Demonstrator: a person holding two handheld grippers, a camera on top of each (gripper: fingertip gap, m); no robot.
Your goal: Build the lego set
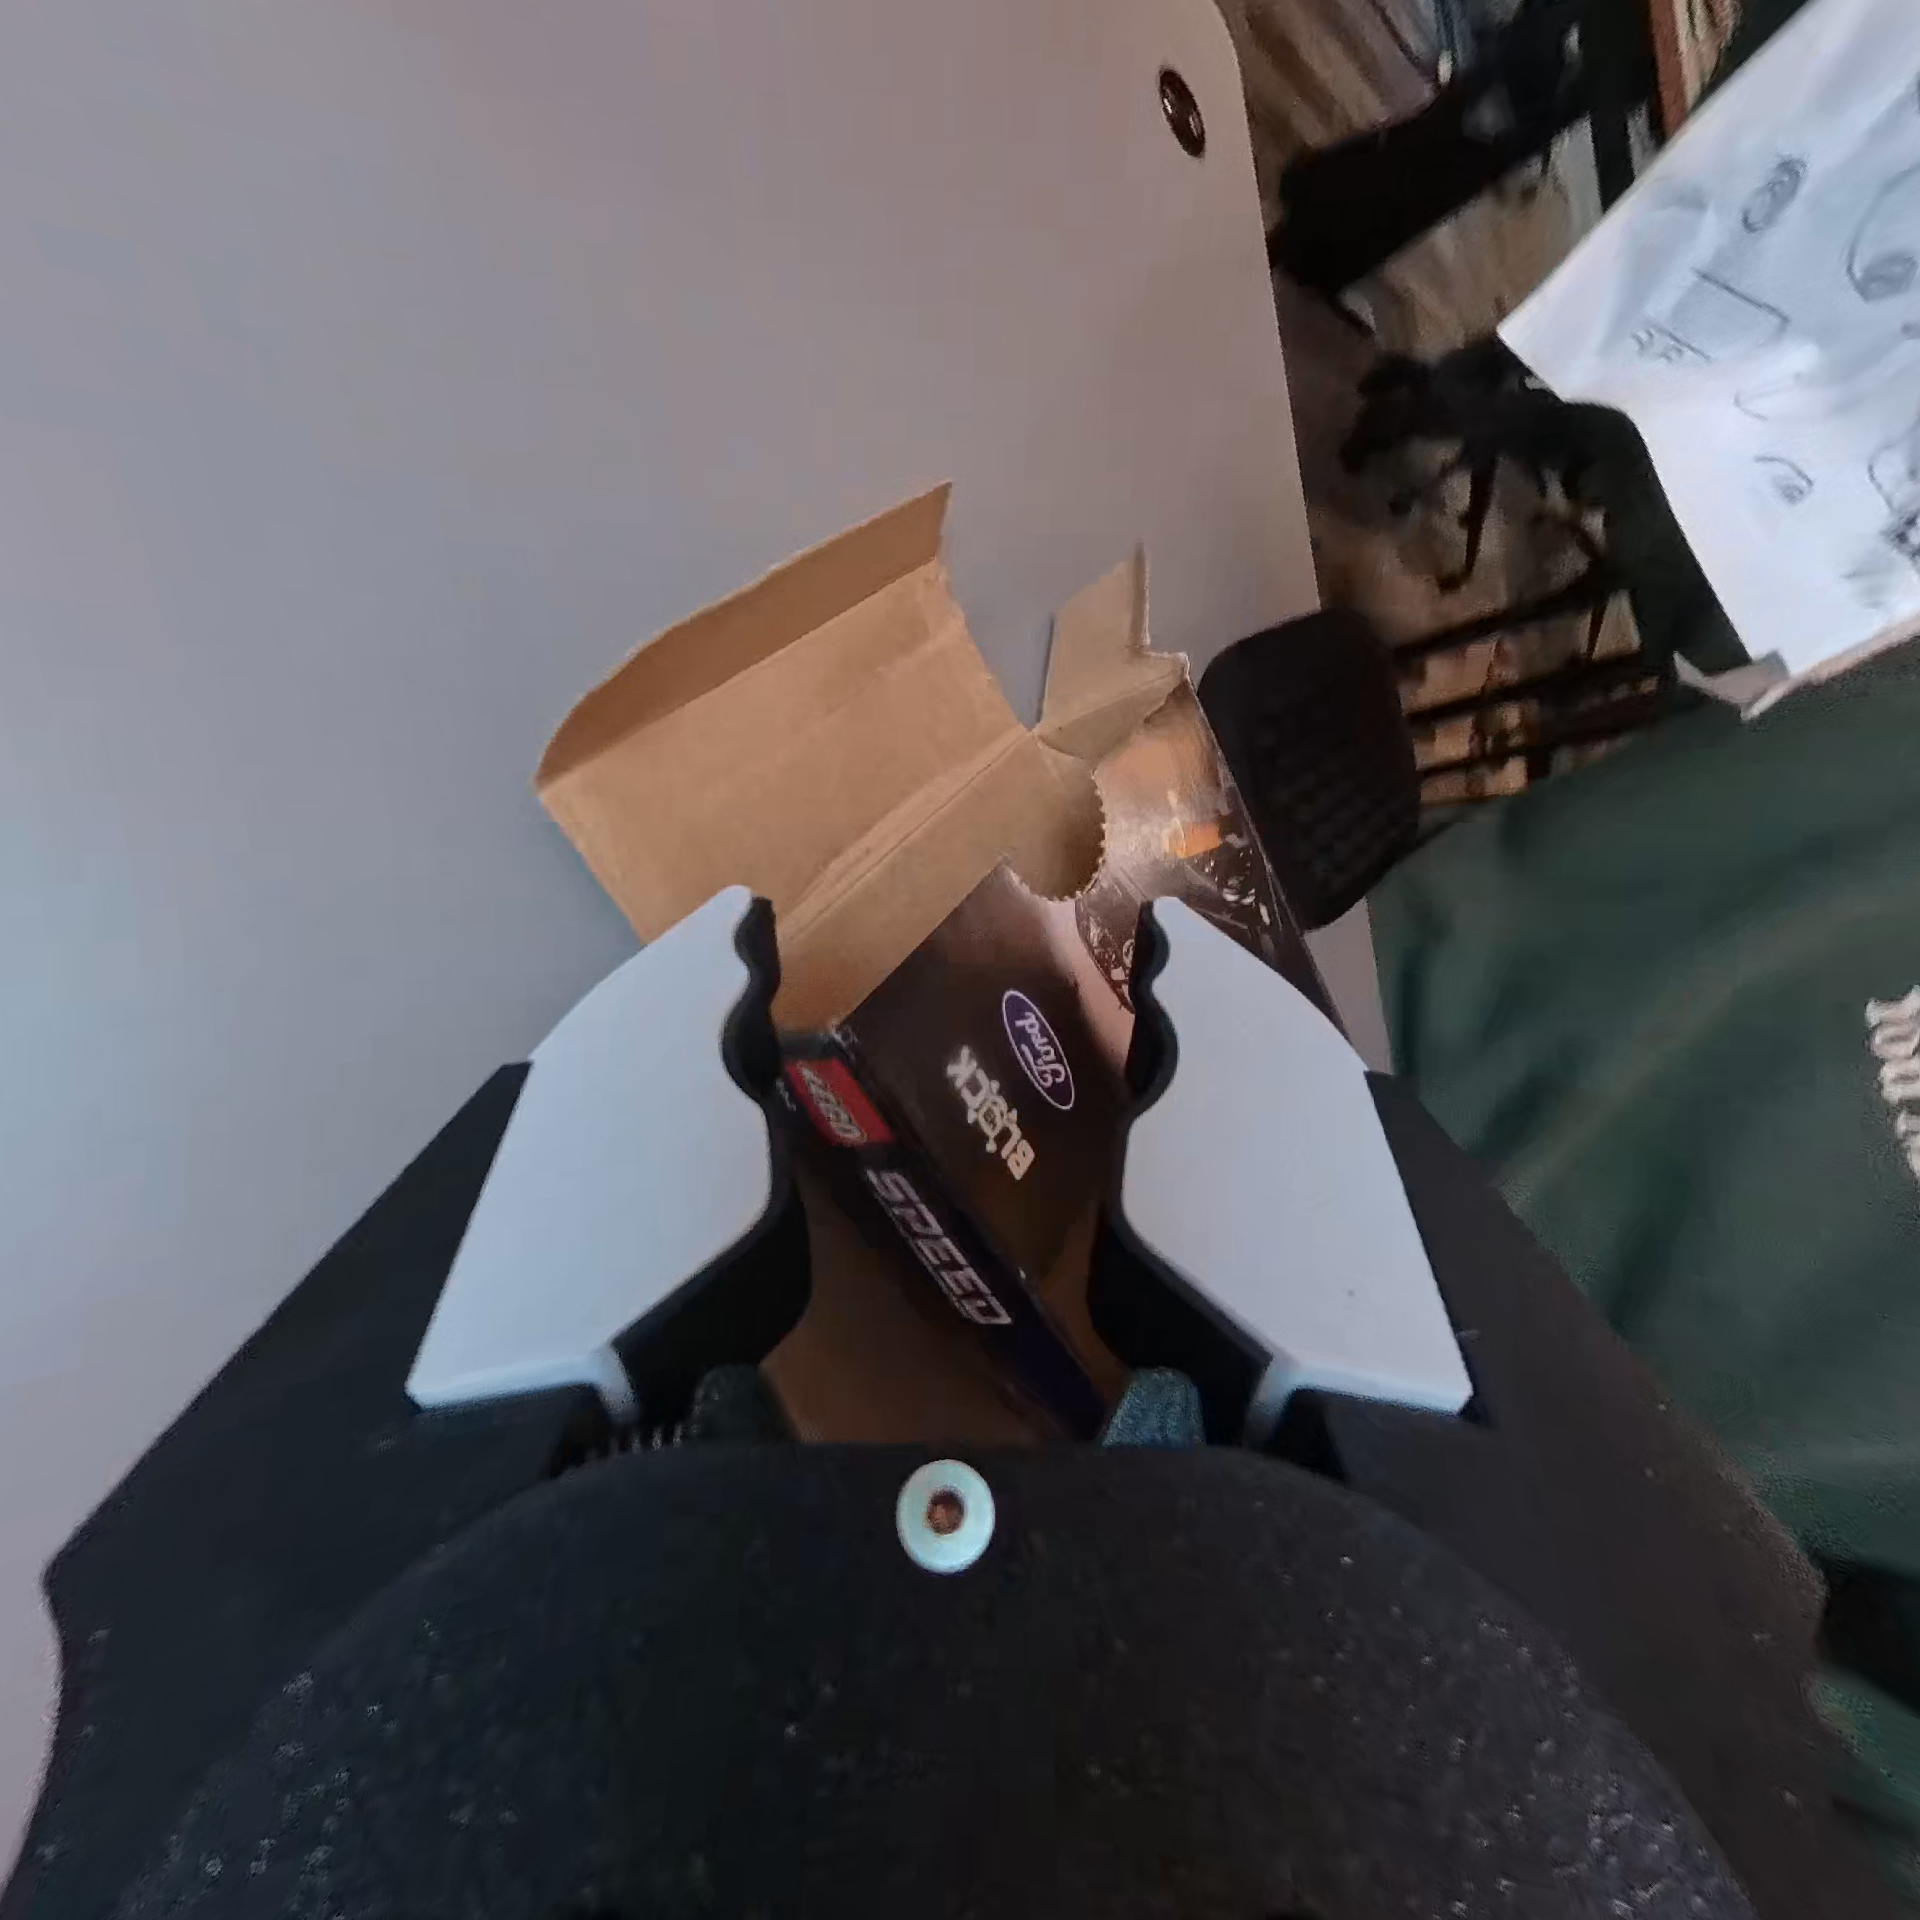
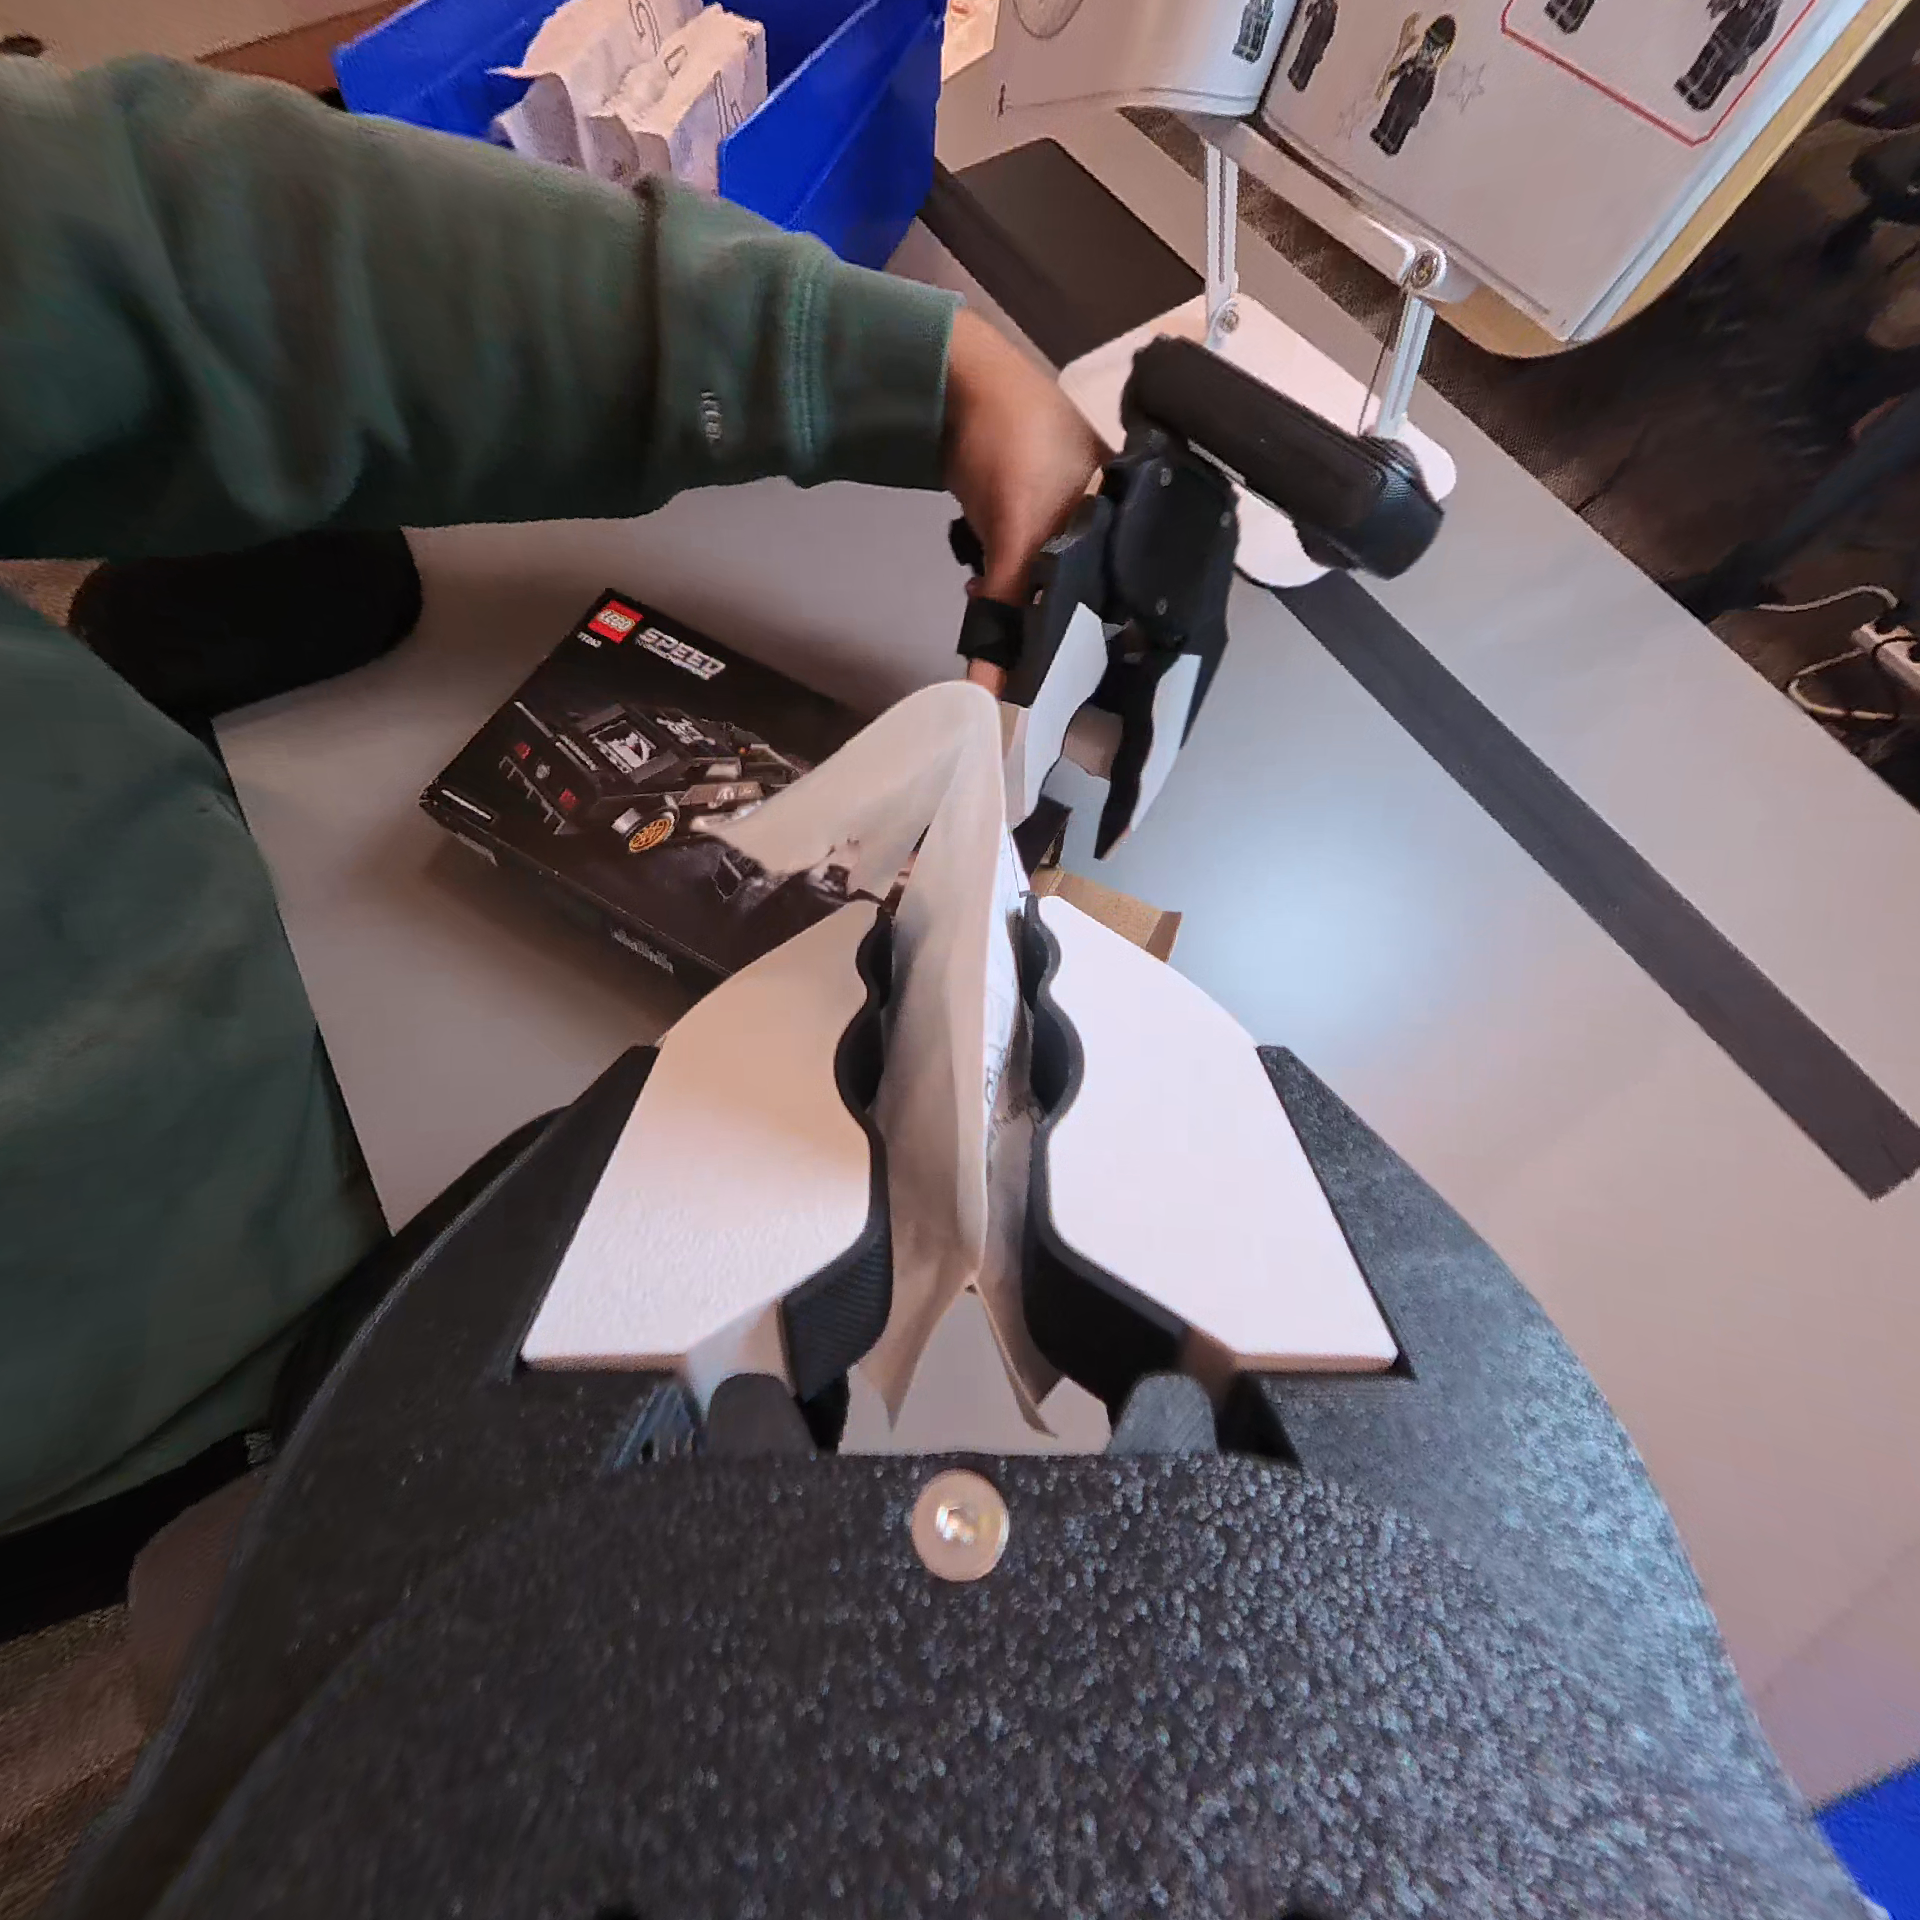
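The right gripper is clamped on a white paper bag, which could rip if pulled hard. The left gripper sits spread around the opened box, seemingly not squeezing, so it may slide off the table.

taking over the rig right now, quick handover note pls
Left gripper: open, over the opened end of the lego box, not clamped on it.
Right gripper: shut on a white paper packet, held up above the table.
Things: the box lies flat on the table with its cardboard flap folded out. More white packets sit in the blue bin at the far side.
Done: box opened, one packet in the gripper.
Left: open the packet, lay out the parts, build. No loose bricks in view.
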